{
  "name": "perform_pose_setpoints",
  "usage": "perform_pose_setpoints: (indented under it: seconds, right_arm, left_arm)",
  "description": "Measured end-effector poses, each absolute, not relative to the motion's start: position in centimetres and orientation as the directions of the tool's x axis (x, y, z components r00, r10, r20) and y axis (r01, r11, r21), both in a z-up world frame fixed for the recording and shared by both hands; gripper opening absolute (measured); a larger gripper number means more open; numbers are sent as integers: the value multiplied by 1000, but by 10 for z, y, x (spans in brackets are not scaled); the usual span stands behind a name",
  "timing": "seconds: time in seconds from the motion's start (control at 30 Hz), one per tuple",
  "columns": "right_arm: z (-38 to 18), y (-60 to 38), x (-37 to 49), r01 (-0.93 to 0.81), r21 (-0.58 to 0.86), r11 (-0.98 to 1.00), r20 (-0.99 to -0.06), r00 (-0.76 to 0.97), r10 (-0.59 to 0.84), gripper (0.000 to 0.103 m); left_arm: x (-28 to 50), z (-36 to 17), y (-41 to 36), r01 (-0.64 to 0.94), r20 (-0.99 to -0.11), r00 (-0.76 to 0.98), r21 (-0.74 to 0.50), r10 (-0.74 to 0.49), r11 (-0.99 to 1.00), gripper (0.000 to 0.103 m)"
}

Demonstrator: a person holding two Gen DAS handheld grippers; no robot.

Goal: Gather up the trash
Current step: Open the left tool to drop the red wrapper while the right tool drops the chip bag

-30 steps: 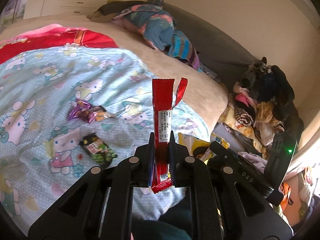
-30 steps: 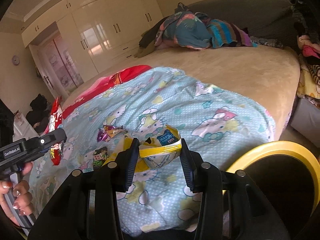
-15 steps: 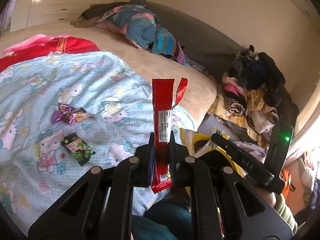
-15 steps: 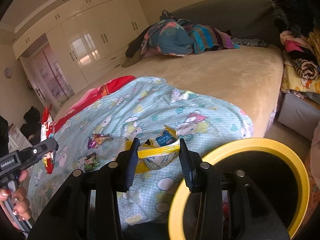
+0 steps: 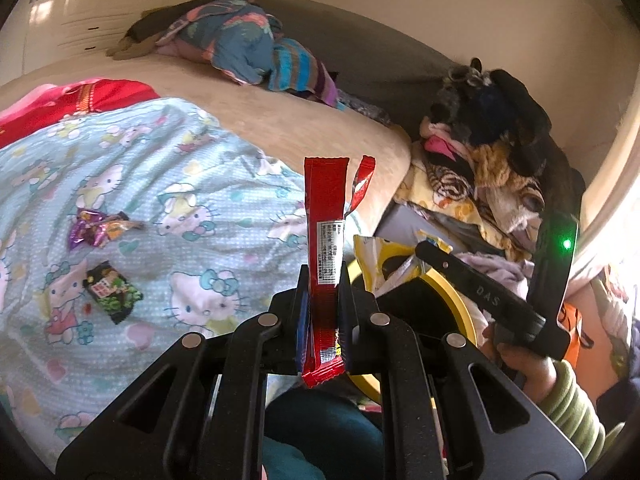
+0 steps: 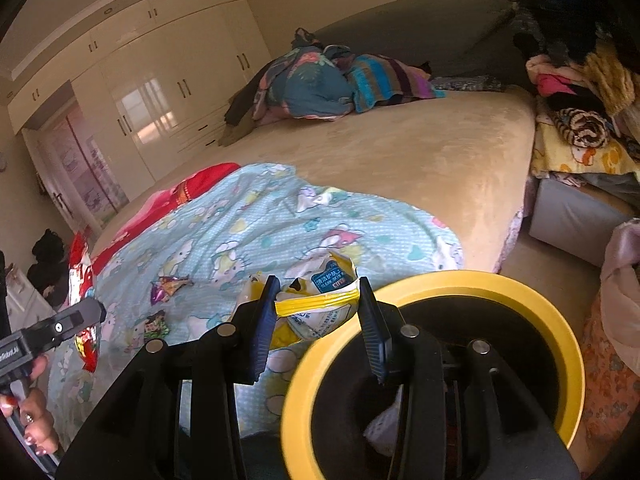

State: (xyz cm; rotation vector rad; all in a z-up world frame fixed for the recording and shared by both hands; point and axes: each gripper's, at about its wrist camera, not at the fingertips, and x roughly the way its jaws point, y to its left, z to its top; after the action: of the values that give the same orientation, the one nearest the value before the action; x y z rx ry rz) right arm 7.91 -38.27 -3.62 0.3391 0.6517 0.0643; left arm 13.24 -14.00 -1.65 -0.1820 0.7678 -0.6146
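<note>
Left tongs pinch a red wrapper upright; right tongs clamp a crumpled yellow packet at the near-left rim of the yellow bin. Risk: packet let go there lands on the quilt. Two wrappers remain on the quilt, far left.

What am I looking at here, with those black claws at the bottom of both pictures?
No robot: a person carries a hand-held gripper in each hand, each with a camera looking along its two fingers. The left hand-held gripper is shut on a red wrapper. The right hand-held gripper grips a yellow-and-white packet beside a yellow-rimmed bin. On the cartoon-cat blanket lie a purple wrapper and a dark green wrapper, not yet collected.
</note>
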Motion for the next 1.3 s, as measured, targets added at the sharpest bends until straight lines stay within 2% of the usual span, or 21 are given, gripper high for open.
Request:
perform_pose_setpoints:
  seconds: [0.77,1.3]
  right_arm:
    - [-51,-442,57,198,302,932,-611,791,30,37]
    - [-79,-473,54,275,313,909,-660,751,0,37]
  left_arm:
    - [107,-44,-206,589,-653,439,-310,-617,747,8]
    - [96,-81,-258,660,-723,333,-279,-605,697,8]
